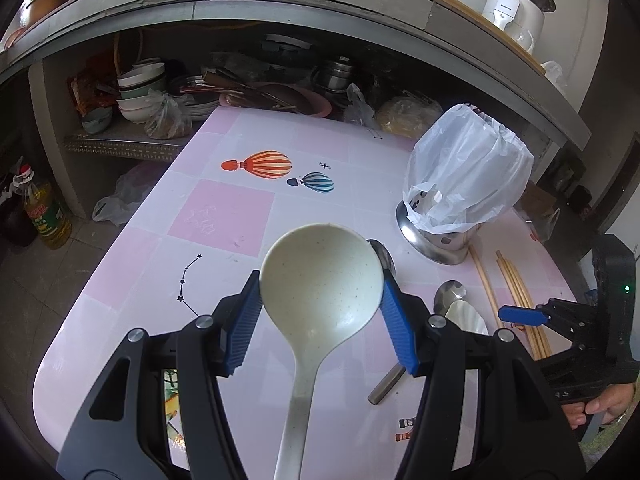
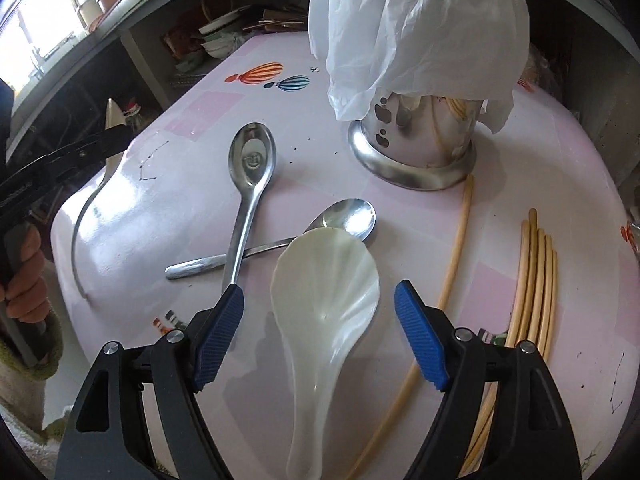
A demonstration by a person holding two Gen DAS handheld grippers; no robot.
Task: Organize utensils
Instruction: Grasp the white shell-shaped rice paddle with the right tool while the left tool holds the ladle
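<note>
Early stage, by the look of it: most utensils lie loose on the pink-and-white desk (image 2: 132, 216), and whether the holder has anything in it cannot be read under its cover. Left claw (image 1: 322, 312), low centre of its view, pinches a speckled cream ladle (image 1: 320, 280) at the bowl's two edges, handle running down out of frame; it seems lifted clear of the desk, though that is a judgement. Right claw (image 2: 320, 336) is spread wide around a white ceramic soup spoon (image 2: 326, 304) lying flat in the lower centre of its view, pads apart from it on both sides; nothing gripped yet. Left on the desk: two steel spoons (image 2: 250, 168) crossed at their handles, centre of frame, one bowl touching the soup spoon's tip; a single chopstick (image 2: 452, 248) right of centre; a bundle of chopsticks (image 2: 536, 280) at far right. The steel utensil holder (image 2: 416, 148), upper centre-right, has a perforated wall and flared base, and a white plastic bag (image 2: 420, 28) drapes over its mouth. That bag likely has to come off, or be worked around, before anything goes in.
</note>
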